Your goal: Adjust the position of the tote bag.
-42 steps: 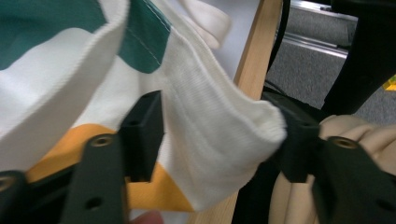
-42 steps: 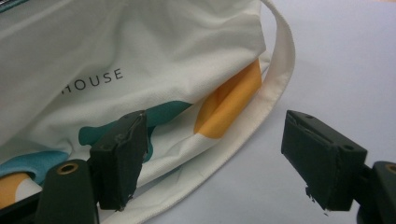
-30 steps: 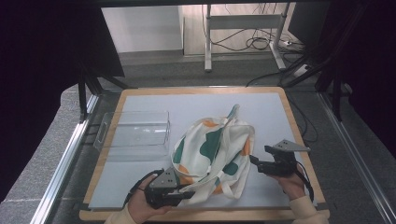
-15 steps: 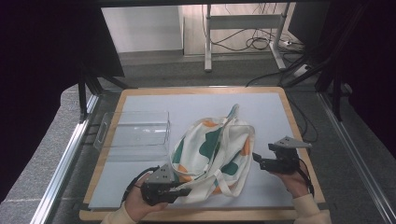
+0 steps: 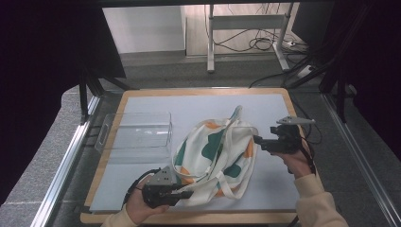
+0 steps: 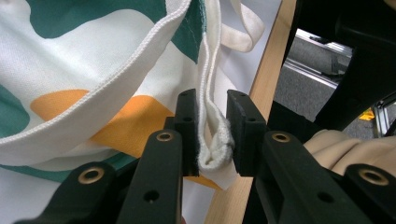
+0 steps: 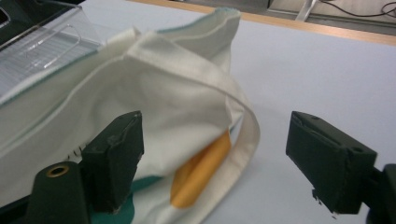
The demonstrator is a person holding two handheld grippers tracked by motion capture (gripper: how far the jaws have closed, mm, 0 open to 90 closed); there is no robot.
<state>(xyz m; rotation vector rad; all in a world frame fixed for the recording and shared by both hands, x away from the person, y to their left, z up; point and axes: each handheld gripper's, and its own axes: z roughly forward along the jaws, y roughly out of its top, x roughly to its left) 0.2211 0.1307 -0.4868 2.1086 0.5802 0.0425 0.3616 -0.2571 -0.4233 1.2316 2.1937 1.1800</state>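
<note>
A white cloth tote bag (image 5: 215, 153) with green and orange patches lies crumpled in the middle of the white mat. At its near left corner my left gripper (image 5: 188, 193) is shut on a folded white hem of the bag (image 6: 214, 144), which is pinched between the two pads. My right gripper (image 5: 259, 141) hovers at the bag's right side, held by a hand in a cream sleeve. Its jaws stand wide open in the right gripper view, with the bag (image 7: 154, 93) and a loop of its strap (image 7: 250, 135) just ahead and nothing gripped between them (image 7: 215, 158).
A clear plastic box (image 5: 137, 135) stands left of the bag. The mat (image 5: 283, 106) rests on a wooden board whose edge (image 6: 268, 79) runs close to my left gripper. Cables and a metal frame sit on the floor beyond the table.
My right gripper has risen and drawn slightly away from the bag's right side. The left gripper has kept its hold in the same place.
</note>
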